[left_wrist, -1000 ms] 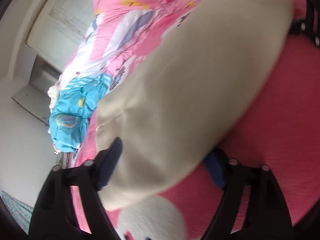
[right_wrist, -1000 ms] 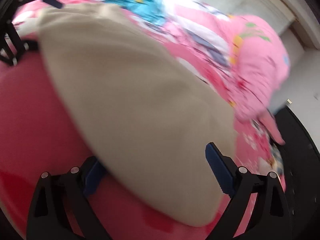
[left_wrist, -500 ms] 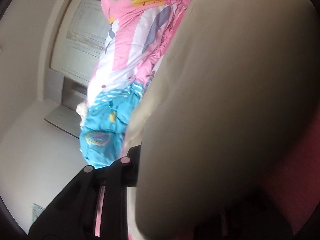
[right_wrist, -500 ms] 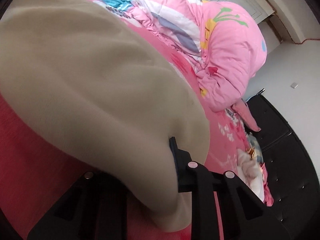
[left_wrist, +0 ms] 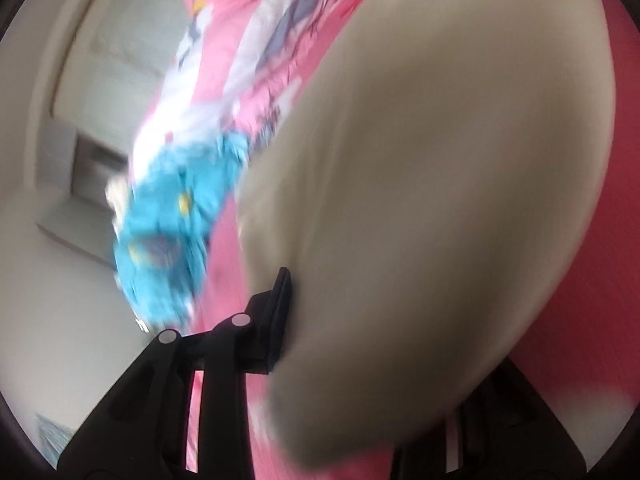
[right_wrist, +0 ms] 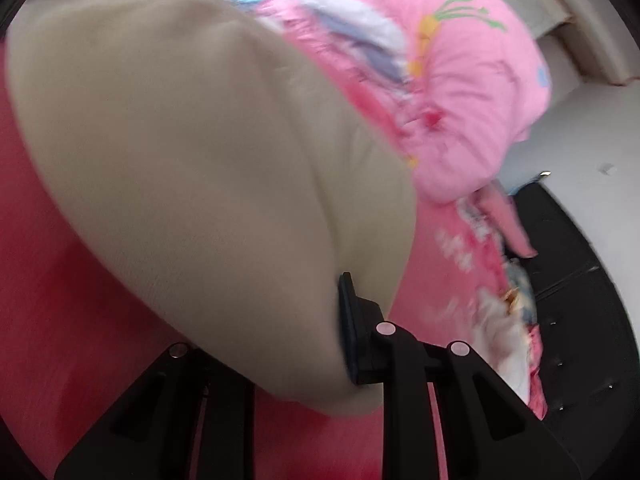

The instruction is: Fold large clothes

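In the left wrist view we hold the left gripper [left_wrist: 360, 344] pinched onto the near edge of a beige garment [left_wrist: 440, 180]; only one black finger [left_wrist: 276, 320] shows, pressed flat against the cloth, while the opposite finger is covered by the fabric that bulges over it. We cannot see the gap between the fingers, but the cloth is gathered between them. The garment spreads across a pink bedsheet [left_wrist: 608, 240] and fills most of this view; it looks soft, matte and finely knit, and its far end is cut off by the frame. Left of it lies a rumpled pink quilt [left_wrist: 256, 60] with white, grey and yellow print, then a crumpled blue cloth [left_wrist: 168, 224], both smeared by blur. In the right wrist view we hold the right gripper [right_wrist: 280, 344] clamped on the opposite near edge of the garment [right_wrist: 180, 140]; its right finger carries a dark blue pad [right_wrist: 347, 320] set against the cloth, and the left finger tip is buried under the fold. The sheet [right_wrist: 60, 340] shows red-pink below. To the right the puffy quilt [right_wrist: 472, 92] rises, and a black tufted panel [right_wrist: 580, 300] curves along the edge, its nature unclear.
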Tool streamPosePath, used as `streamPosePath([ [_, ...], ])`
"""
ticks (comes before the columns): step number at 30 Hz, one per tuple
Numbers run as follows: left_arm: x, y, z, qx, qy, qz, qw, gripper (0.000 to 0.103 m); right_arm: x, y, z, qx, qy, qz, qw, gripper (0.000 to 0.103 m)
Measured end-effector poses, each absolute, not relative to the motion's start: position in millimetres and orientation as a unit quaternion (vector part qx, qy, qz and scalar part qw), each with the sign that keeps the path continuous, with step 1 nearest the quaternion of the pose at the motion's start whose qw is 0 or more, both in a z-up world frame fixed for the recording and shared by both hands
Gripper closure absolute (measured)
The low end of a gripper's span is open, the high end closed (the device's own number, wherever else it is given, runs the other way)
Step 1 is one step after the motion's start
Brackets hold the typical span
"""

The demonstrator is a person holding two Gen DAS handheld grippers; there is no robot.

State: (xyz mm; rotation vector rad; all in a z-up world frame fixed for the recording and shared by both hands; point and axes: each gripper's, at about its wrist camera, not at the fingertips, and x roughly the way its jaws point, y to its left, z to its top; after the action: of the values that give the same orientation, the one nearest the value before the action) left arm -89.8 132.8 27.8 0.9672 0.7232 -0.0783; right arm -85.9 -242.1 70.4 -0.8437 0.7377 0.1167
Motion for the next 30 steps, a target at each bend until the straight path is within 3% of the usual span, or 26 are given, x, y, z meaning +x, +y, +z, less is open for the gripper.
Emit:
streamPosePath([
  [2, -114, 146, 42, 0.422, 0.376, -0.056, 0.823, 0.065, -111, -245, 72, -0.417, 0.362, 0.074, 0.831, 0.082],
  [3, -120, 148, 46, 0.419, 0.382, -0.056, 0.822, 0.049, -121, -248, 76, -0.423, 0.370, 0.080, 0.823, 0.078],
  [4, -126, 152, 52, 0.419, 0.392, -0.049, 0.817, 0.043, -126, -251, 79, -0.422, 0.382, 0.086, 0.818, 0.077],
  [6, -135, 159, 59, 0.425, 0.406, -0.054, 0.808, 0.029, -133, -256, 83, -0.431, 0.394, 0.097, 0.806, 0.062],
  [8, -143, 173, 65, 0.413, 0.429, -0.060, 0.802, 0.024, -138, -268, 86, -0.444, 0.411, 0.094, 0.790, 0.045],
  [9, -146, 182, 69, 0.395, 0.450, -0.065, 0.799, 0.024, -142, -276, 89, -0.442, 0.419, 0.098, 0.787, 0.040],
  [12, -156, 212, 91, 0.282, 0.493, -0.093, 0.818, 0.024, -149, -316, 106, -0.368, 0.468, 0.130, 0.793, 0.038],
  [16, -146, 269, 143, -0.042, 0.454, -0.174, 0.873, 0.024, -133, -369, 144, -0.206, 0.489, 0.136, 0.837, 0.038],
  [19, -94, 278, 125, -0.209, 0.456, -0.225, 0.836, 0.022, -78, -386, 166, -0.067, 0.475, 0.170, 0.861, 0.024],
  [21, -43, 277, 95, -0.250, 0.482, -0.221, 0.810, 0.022, -26, -384, 157, 0.036, 0.476, 0.227, 0.849, 0.014],
  [25, 17, 279, 44, -0.292, 0.516, -0.213, 0.777, 0.024, 66, -368, 87, 0.129, 0.594, 0.262, 0.750, 0.011],
  [26, 29, 282, 42, -0.303, 0.505, -0.226, 0.776, 0.024, 71, -369, 86, 0.150, 0.584, 0.276, 0.748, 0.005],
  [28, 42, 273, 40, -0.335, 0.488, -0.275, 0.757, 0.024, 78, -371, 96, 0.190, 0.539, 0.320, 0.755, 0.005],
  [30, 57, 255, 37, -0.321, 0.501, -0.289, 0.750, 0.037, 83, -372, 94, 0.239, 0.512, 0.330, 0.757, 0.010],
])
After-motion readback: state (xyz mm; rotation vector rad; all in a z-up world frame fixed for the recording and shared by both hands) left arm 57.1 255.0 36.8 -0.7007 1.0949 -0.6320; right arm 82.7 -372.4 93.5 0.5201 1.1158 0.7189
